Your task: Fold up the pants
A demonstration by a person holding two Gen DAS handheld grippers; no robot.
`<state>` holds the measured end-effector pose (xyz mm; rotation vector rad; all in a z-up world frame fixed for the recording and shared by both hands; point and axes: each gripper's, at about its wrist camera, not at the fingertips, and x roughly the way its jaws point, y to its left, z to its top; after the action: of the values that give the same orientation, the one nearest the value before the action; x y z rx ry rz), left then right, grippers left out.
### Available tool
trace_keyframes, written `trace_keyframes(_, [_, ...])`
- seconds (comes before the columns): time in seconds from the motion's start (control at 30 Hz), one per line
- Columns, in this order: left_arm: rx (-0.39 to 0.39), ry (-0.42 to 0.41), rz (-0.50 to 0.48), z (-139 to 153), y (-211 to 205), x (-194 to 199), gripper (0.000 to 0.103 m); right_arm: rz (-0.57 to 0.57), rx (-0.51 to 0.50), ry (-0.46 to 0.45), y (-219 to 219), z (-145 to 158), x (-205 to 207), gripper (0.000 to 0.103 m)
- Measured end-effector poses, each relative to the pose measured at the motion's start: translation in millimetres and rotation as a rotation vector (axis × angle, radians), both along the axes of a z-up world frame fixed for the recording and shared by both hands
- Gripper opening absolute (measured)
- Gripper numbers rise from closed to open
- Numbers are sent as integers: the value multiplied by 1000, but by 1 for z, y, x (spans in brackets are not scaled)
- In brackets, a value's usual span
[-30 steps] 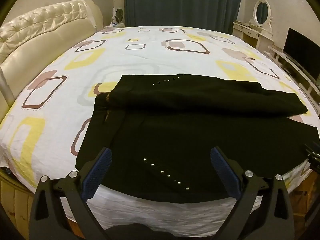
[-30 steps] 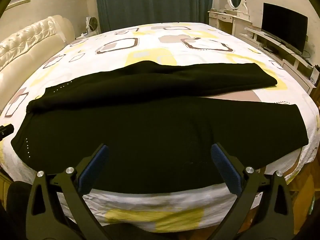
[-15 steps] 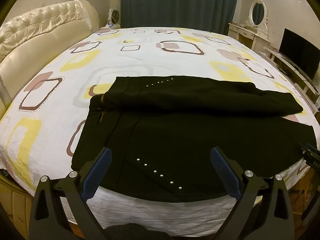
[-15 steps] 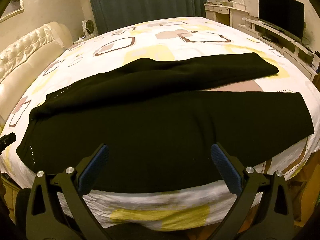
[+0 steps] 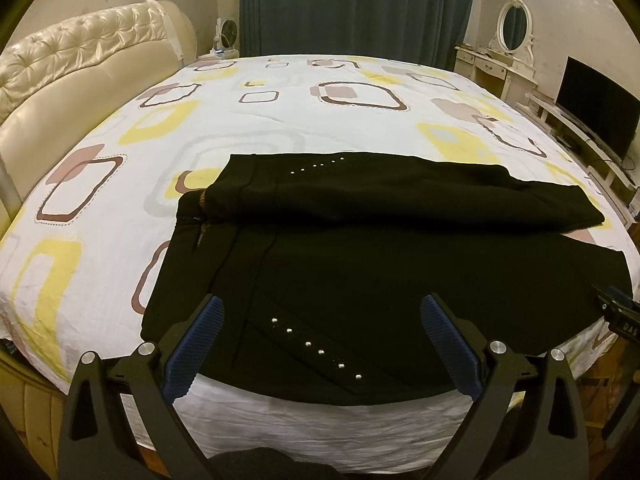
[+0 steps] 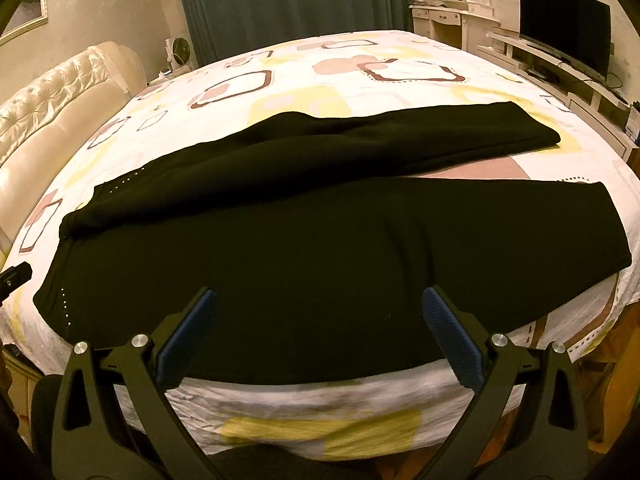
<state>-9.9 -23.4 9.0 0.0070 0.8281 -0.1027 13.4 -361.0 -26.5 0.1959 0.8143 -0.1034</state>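
Black pants point(image 5: 360, 264) lie spread on the bed near its front edge, waistband at the left, legs running right. The far leg is partly folded over the near one. Rows of small silver studs mark the hips. My left gripper point(image 5: 320, 320) is open and empty, hovering over the near hip by the front edge. My right gripper point(image 6: 320, 316) is open and empty above the near leg point(image 6: 320, 264), with the hems at the right. The right gripper's tip shows at the left wrist view's right edge point(image 5: 620, 312).
The bed point(image 5: 280, 128) has a white sheet with yellow and brown squares. A cream tufted headboard point(image 5: 80, 76) stands at the left. Dark curtains point(image 5: 356, 4), a white vanity with mirror point(image 5: 512, 52) and a TV point(image 5: 596, 120) on a low stand lie beyond and right.
Both grippers have risen and pulled back a little, so the pants sit lower and farther in view. The pants have not moved. Both stay open.
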Motion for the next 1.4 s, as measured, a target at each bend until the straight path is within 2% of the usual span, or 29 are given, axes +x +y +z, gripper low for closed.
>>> trace_keyframes(0.63, [-1, -10, -31, 1, -9, -5, 98, 26, 4, -7, 6, 6, -1, 101])
trace_keyframes(0.73, [-45, 1, -42, -1, -7, -4, 98, 59, 14, -10, 10, 7, 3, 101])
trace_keyframes(0.9, [-9, 0, -65, -5, -11, -3, 98, 128, 18, 1, 17, 8, 14, 101])
trace_keyframes(1.07, [-53, 63, -86, -13, -3, 8, 98, 213, 12, 0, 24, 14, 28, 101])
trace_keyframes(1.23, [-66, 152, -112, -18, 25, 36, 98, 317, 16, -34, 19, 34, 69, 101])
trace_keyframes(1.4, [-81, 127, -120, -1, 82, 101, 98, 433, 8, -70, 9, 63, 143, 101])
